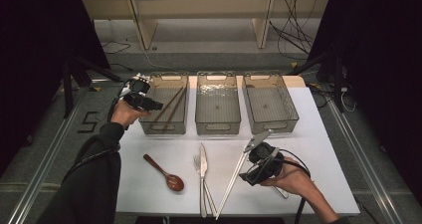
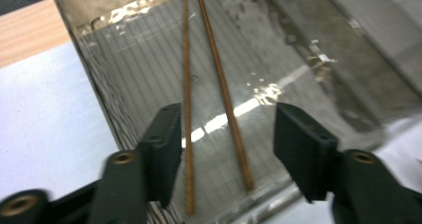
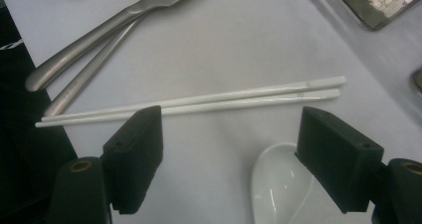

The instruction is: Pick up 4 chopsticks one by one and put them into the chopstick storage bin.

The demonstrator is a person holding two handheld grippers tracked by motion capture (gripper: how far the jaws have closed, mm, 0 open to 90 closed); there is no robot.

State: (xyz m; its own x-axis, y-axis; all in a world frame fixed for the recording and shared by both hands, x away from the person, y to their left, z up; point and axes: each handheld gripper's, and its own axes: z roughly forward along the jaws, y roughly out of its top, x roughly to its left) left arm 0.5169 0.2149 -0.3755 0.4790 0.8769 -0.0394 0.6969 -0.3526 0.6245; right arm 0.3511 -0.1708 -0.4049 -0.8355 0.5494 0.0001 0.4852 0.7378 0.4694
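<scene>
White tabletop (image 1: pixel 149 194) at the middle of the high view, dark floor and pale shelving behind; three clear ribbed plastic bins in a row along its far edge – left bin (image 1: pixel 165 104), middle bin (image 1: pixel 217 103), right bin (image 1: pixel 270 102). Looks like cutlery sorting by kind, one bin per sort.

Pair of brown wooden chopsticks (image 1: pixel 169 106) lying slantwise in the left bin, already dropped off. Left gripper (image 1: pixel 149 103) hovering at that bin's left rim, jaws spread and pinching nothing – in the left gripper view the brown sticks (image 2: pixel 219 84) lying on the ribbed floor past the black pads, clear of both.

Right gripper (image 1: pixel 255 170) low at the lower right of the high view, jaws spread wide, gripping nothing, aimed at the pair of white plastic chopsticks (image 1: pixel 234 176) – likely the next pick.

Right gripper view adding what the hand hides from above: a white ceramic spoon (image 3: pixel 278 181) just beside the right pad, white sticks (image 3: pixel 199 103) side by side beyond the pads. High view alone giving the brown wooden spoon (image 1: pixel 165 173), steel fork (image 1: pixel 198 163) and steel knife (image 1: pixel 203 181) waiting lower centre
</scene>
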